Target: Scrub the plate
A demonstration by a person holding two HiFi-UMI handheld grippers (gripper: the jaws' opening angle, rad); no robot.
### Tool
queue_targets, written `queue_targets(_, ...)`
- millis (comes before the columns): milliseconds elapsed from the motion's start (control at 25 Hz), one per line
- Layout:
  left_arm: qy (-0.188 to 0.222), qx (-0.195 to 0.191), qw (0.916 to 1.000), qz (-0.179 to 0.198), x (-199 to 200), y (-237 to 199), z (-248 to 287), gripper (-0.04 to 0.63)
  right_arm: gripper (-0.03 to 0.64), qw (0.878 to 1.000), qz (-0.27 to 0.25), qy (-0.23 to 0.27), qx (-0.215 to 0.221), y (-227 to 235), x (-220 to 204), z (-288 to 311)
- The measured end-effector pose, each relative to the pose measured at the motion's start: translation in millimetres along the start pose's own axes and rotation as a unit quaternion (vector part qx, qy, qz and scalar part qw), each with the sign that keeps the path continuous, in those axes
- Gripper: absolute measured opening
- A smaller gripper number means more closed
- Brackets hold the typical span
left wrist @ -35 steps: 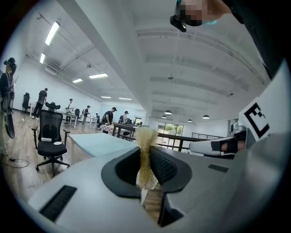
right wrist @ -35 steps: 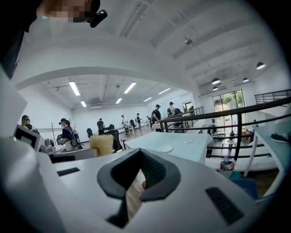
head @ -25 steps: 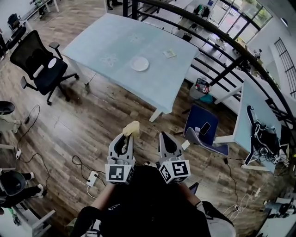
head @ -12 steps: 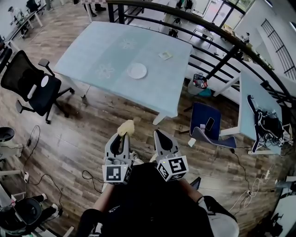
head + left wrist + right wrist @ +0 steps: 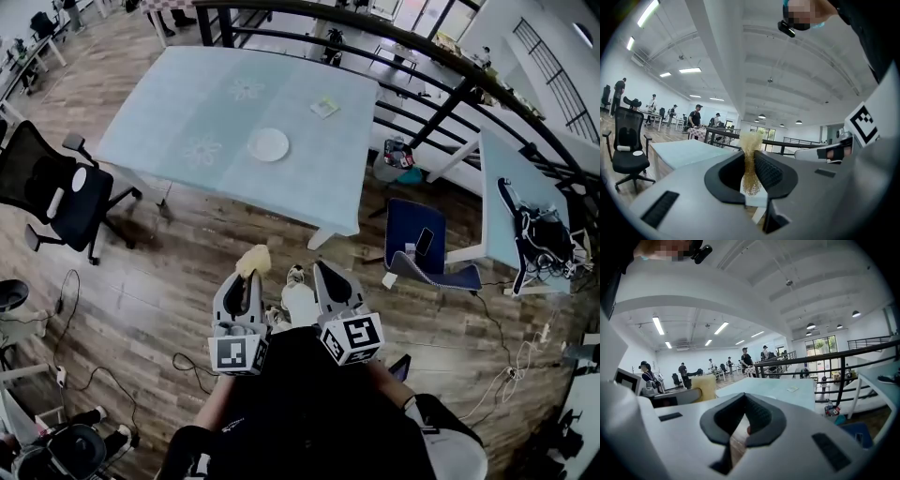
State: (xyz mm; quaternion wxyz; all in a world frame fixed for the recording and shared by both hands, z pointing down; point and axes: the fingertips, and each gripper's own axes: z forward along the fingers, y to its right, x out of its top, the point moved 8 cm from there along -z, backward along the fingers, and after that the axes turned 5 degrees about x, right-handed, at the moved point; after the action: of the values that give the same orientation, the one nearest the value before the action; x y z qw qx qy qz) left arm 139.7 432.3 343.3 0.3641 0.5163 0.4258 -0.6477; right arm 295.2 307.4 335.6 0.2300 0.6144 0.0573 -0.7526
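A white plate (image 5: 269, 144) lies on the pale blue table (image 5: 206, 103), well ahead of both grippers. Over the wooden floor, my left gripper (image 5: 247, 273) is shut on a yellow scrub sponge (image 5: 253, 259), which pokes up between the jaws. In the left gripper view the sponge (image 5: 750, 159) is pinched in the left gripper (image 5: 751, 157), with the table (image 5: 684, 152) beyond. My right gripper (image 5: 324, 273) hangs beside it, shut and empty. The right gripper view shows the right gripper (image 5: 744, 401) with its jaws together, the sponge (image 5: 704, 387) to the left and the table (image 5: 773, 390) ahead.
A small square item (image 5: 324, 107) lies at the table's far side. A black office chair (image 5: 66, 192) stands left of the table and a blue chair (image 5: 422, 248) to its right. A dark railing (image 5: 450, 103) runs behind. Cables (image 5: 66, 300) trail across the floor.
The table and plate have slid a little in the head view as the person moves over the floor. Both grippers keep the same pose, and the sponge stays held.
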Motion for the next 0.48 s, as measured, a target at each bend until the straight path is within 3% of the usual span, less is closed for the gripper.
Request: queue_targets(480,-0.016,0.038,0.999,-0.016,8.7,-36.3,52.7,0.064,0.009,0.999,0.009,-0.009,0.032,14.9,11.7,80.1)
